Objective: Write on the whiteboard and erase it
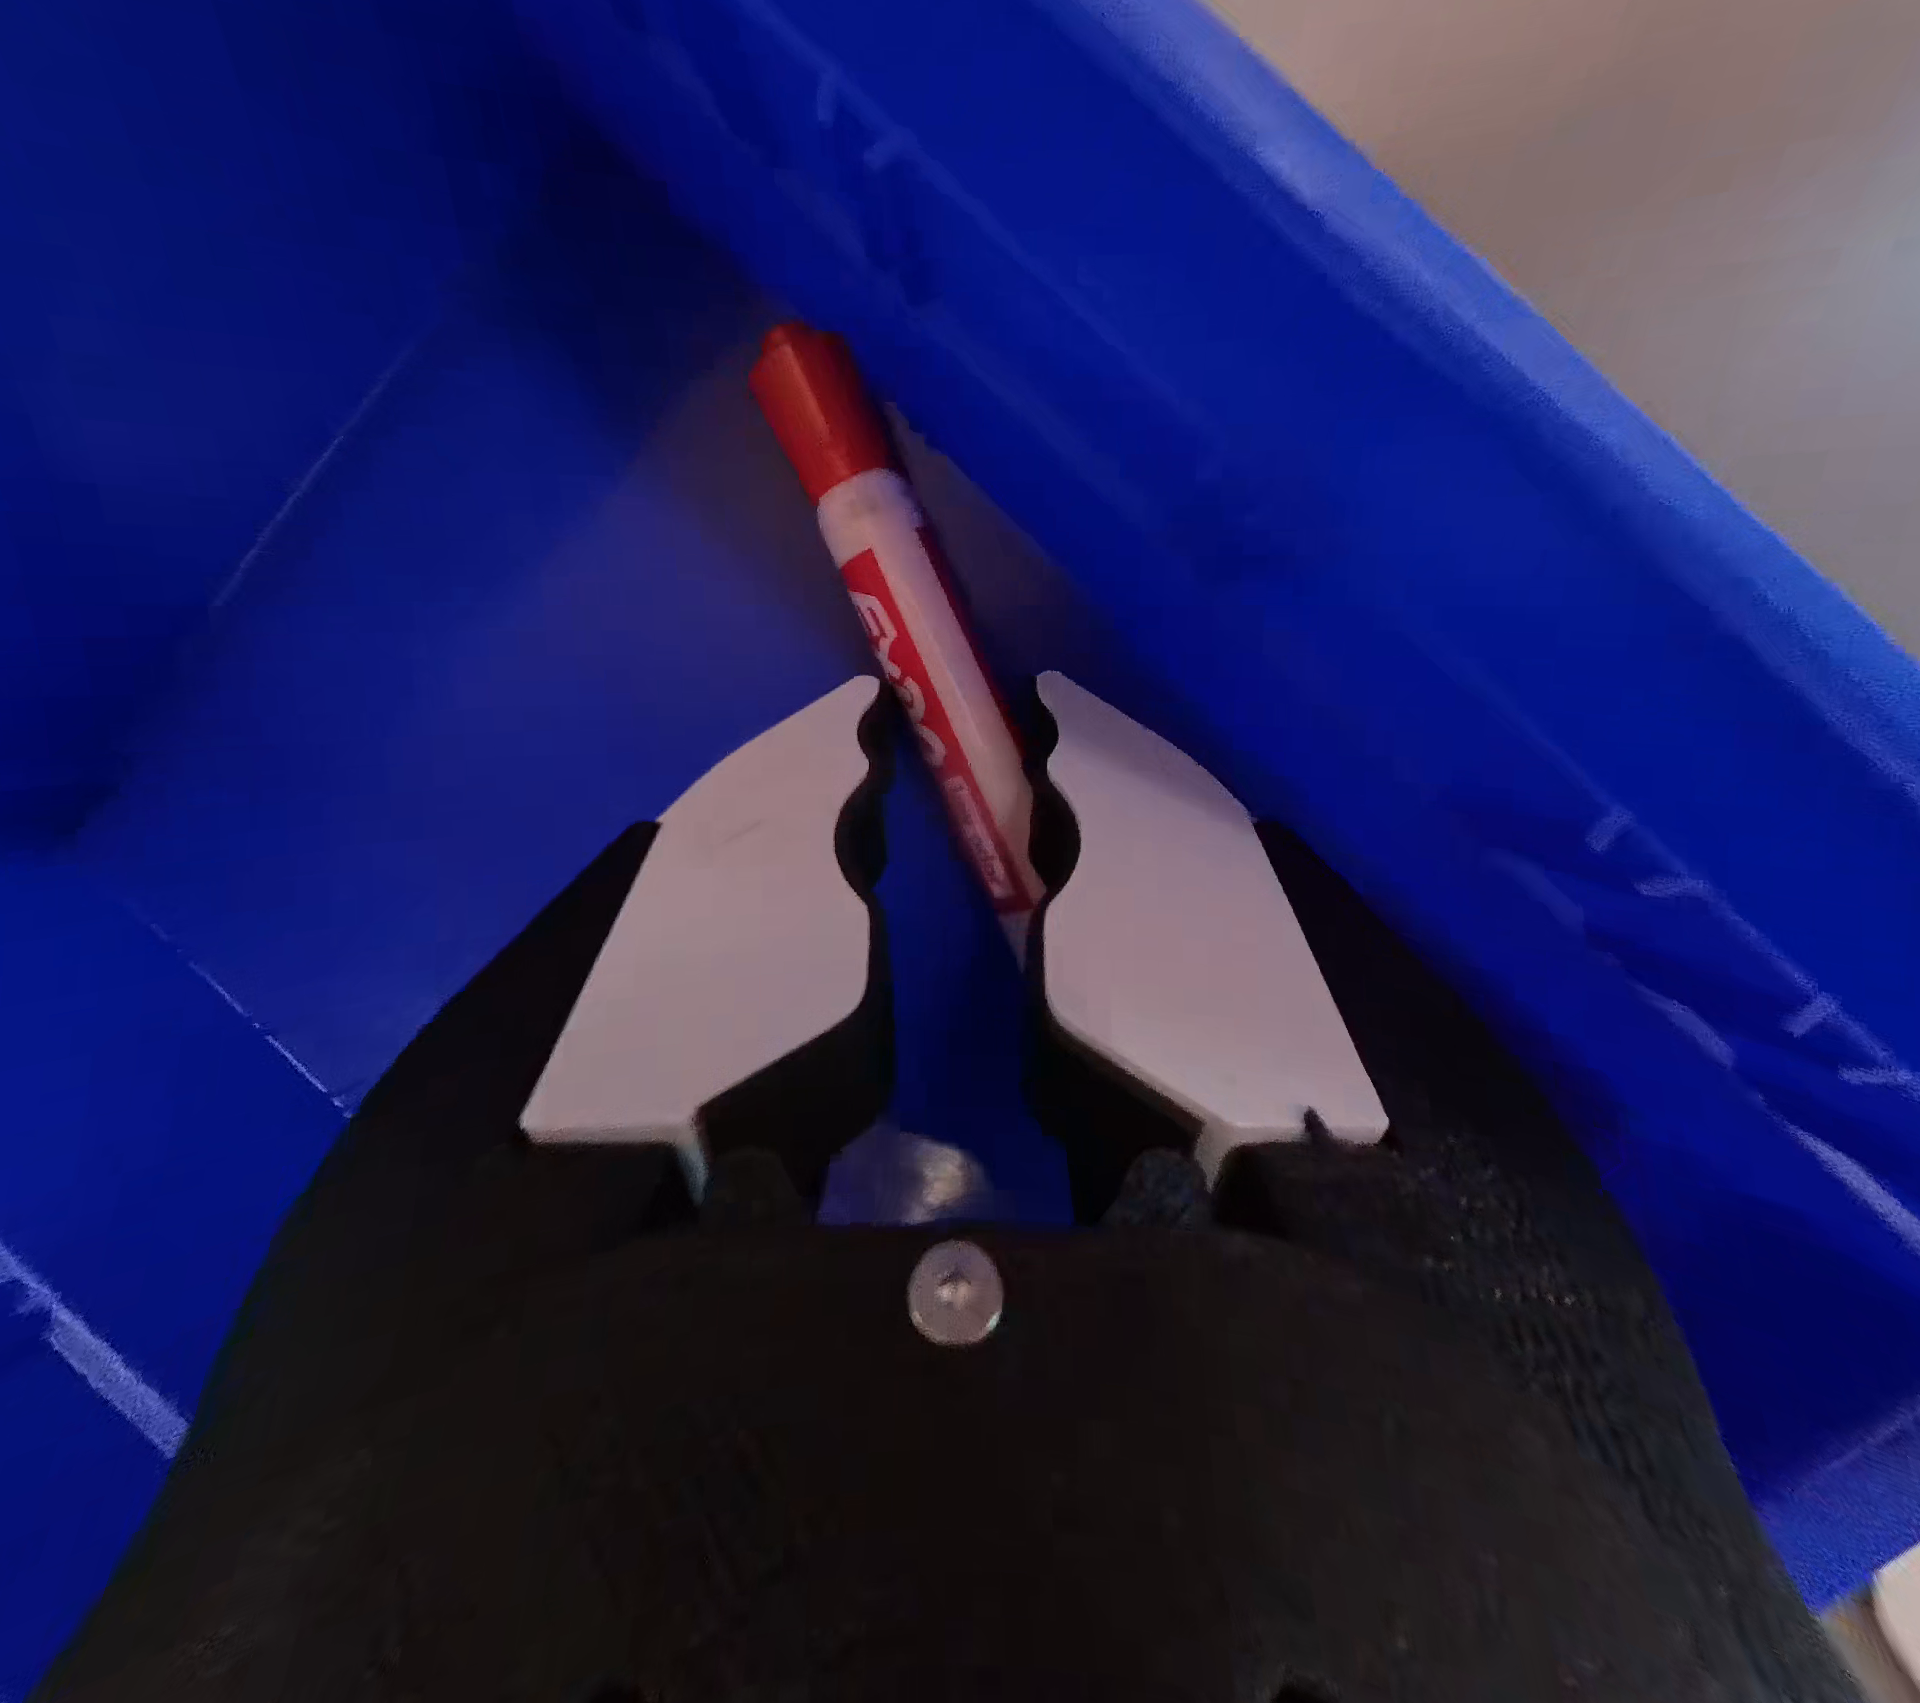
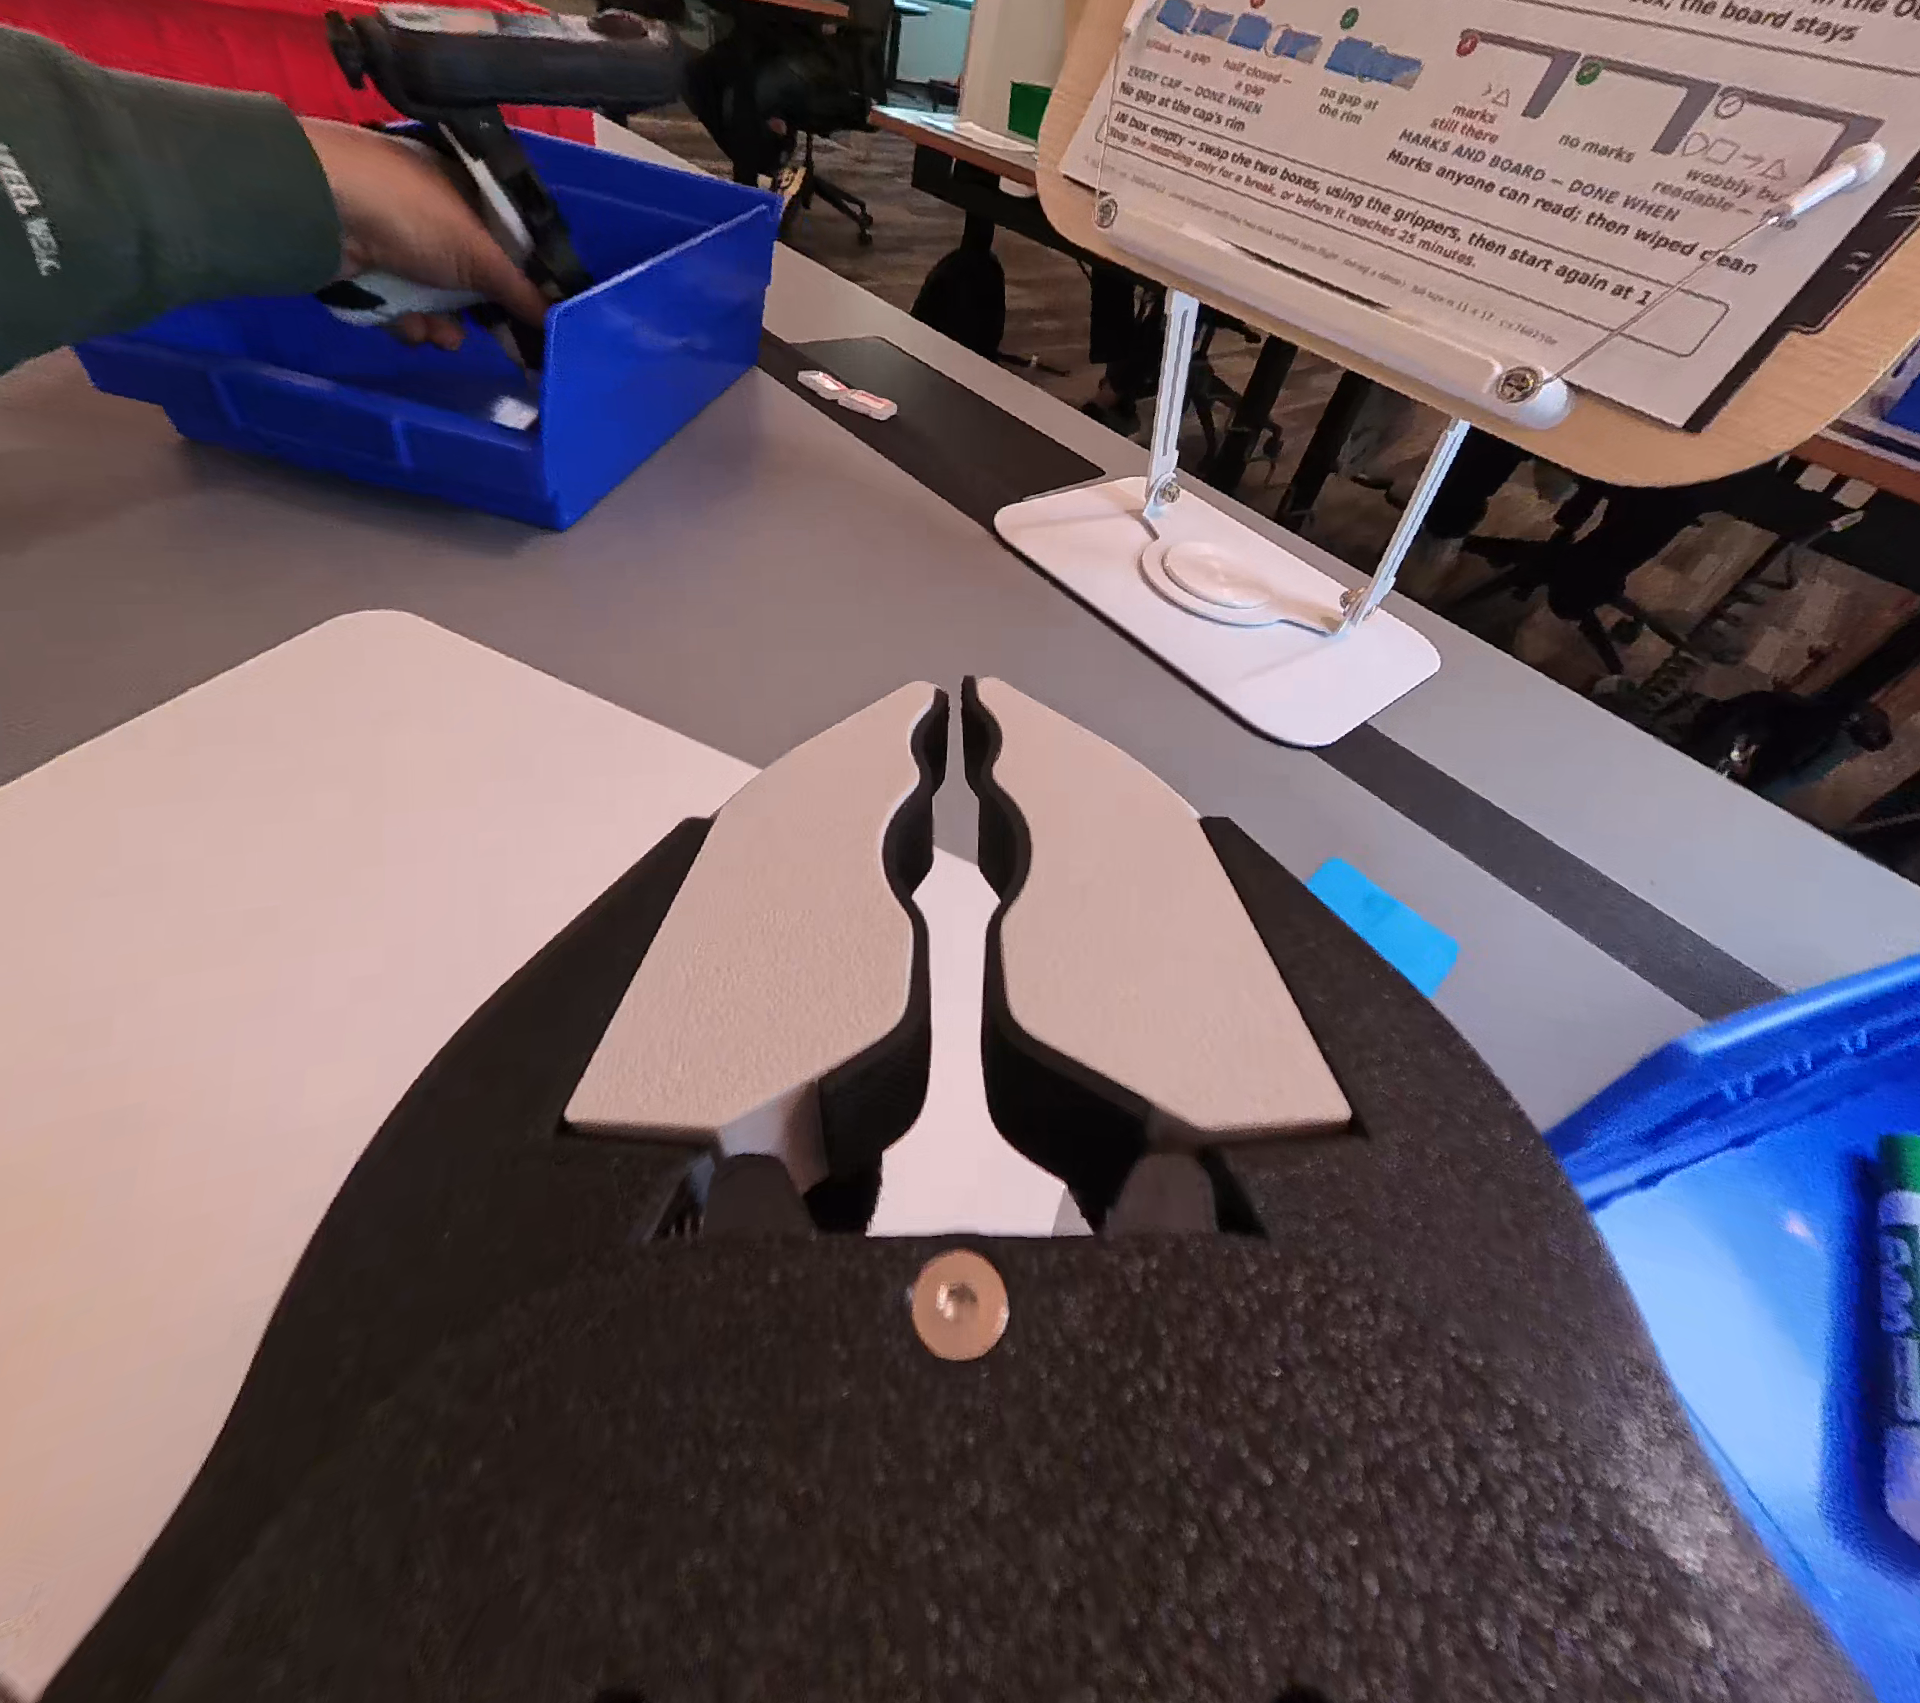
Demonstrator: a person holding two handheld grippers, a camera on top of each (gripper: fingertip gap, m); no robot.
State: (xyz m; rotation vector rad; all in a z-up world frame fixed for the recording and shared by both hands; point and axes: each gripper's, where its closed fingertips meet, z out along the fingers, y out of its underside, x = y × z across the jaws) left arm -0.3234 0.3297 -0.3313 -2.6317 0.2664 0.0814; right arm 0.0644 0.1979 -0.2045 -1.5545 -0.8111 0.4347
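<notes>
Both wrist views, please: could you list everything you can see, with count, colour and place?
Red marker: one, red and white, in the blue bin, between the left gripper's fingers.
Blue bin: one, far left of table.
Second blue bin: one, near right.
Green marker: one, inside it.
Whiteboard: one, white, under the right gripper.
Red bin: one, behind.
Instruction sheet: one, on white stand.
Table: grey.
Left gripper: open around marker.
Right gripper: shut, empty.
Hand: one, holding left gripper.
</notes>
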